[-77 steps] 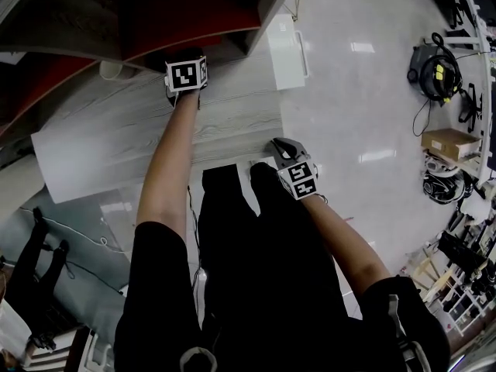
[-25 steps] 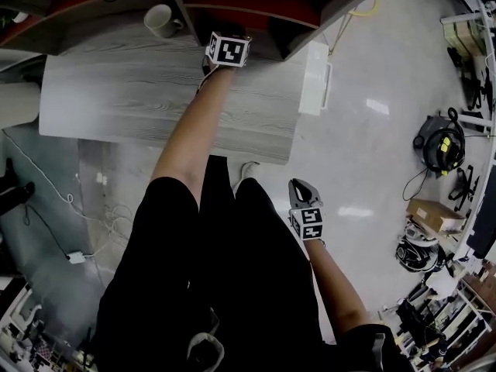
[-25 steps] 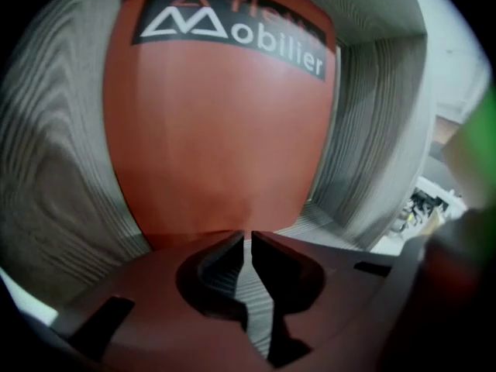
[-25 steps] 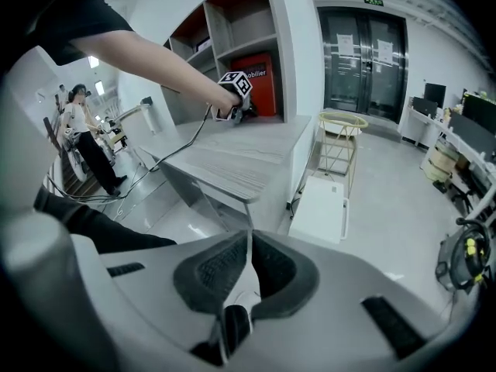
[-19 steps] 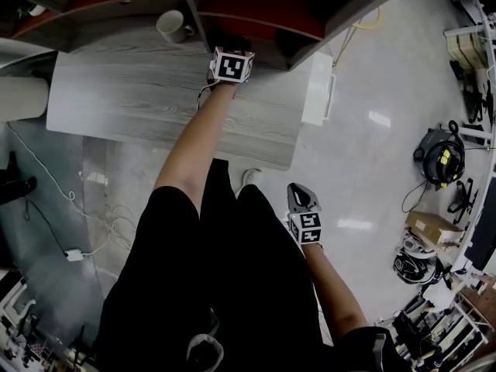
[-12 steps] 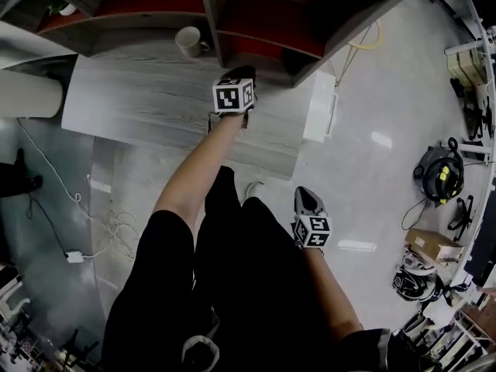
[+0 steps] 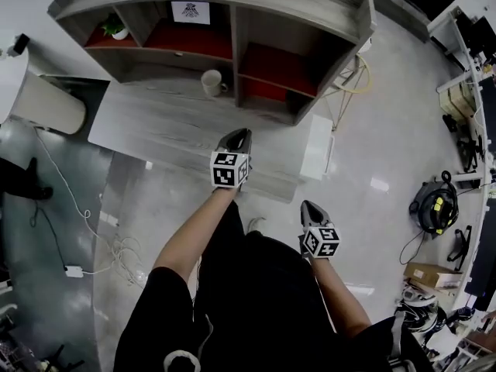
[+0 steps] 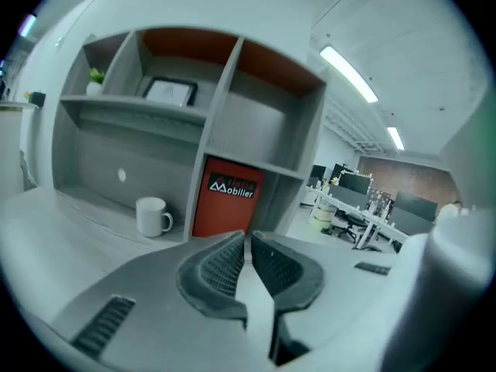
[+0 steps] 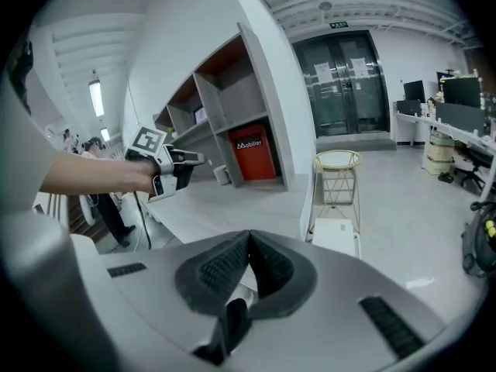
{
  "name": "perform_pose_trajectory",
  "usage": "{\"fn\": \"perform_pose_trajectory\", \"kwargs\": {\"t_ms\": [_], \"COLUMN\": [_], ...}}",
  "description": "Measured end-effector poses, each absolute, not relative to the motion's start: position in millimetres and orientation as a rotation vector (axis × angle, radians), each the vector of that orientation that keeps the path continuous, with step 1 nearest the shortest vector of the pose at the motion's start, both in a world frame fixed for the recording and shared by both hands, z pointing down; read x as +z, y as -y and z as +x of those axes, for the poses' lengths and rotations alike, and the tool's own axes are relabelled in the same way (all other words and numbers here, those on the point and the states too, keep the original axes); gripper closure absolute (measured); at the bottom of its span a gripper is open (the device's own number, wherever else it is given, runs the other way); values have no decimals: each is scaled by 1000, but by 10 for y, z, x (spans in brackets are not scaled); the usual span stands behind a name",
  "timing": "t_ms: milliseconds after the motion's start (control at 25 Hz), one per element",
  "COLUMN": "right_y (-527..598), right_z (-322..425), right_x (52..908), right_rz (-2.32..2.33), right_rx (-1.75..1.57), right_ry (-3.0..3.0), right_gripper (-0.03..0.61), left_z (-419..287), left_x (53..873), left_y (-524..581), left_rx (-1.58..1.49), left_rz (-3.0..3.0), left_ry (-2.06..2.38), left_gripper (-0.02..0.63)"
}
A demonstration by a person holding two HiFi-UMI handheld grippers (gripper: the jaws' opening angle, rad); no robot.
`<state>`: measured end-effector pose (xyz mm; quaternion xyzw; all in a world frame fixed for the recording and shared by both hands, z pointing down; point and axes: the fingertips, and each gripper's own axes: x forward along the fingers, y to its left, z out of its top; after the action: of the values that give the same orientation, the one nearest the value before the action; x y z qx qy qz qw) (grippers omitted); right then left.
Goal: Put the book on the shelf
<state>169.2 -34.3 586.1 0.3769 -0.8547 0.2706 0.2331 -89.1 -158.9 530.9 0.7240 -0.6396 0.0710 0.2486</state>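
We find the book [image 8: 227, 200] upright in the lower right compartment of the shelf [image 8: 223, 107], near the mug [image 8: 153, 215], with left tongs [image 8: 246, 240] and right tongs [image 9: 248, 239] both pressed together and empty; we judge the placing done and advise backing off clear of both.

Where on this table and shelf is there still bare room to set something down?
The tabletop is bare from the mug out to its near edge. The upper right compartment, above the red book, is empty too. The upper left shelf is more crowded, holding a small plant and a frame.
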Motion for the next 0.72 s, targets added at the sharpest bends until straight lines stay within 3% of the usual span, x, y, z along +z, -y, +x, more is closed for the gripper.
{"fn": "perform_pose_trajectory", "kwargs": {"t_ms": [240,720], "right_y": [293,321], "right_z": [1358,1184], "right_x": [5366,4812], "right_rz": [916,916], "right_rx": [685,671], "right_ry": [2488,2604], "right_gripper": [578,578], "left_z": [-768,-635], "left_x": [4660,4176], "left_y": [818,-284], "left_rx": [118,-5], "left_rz": [2020,1914], "left_ry": [1777,1941], "left_gripper": [586,592]}}
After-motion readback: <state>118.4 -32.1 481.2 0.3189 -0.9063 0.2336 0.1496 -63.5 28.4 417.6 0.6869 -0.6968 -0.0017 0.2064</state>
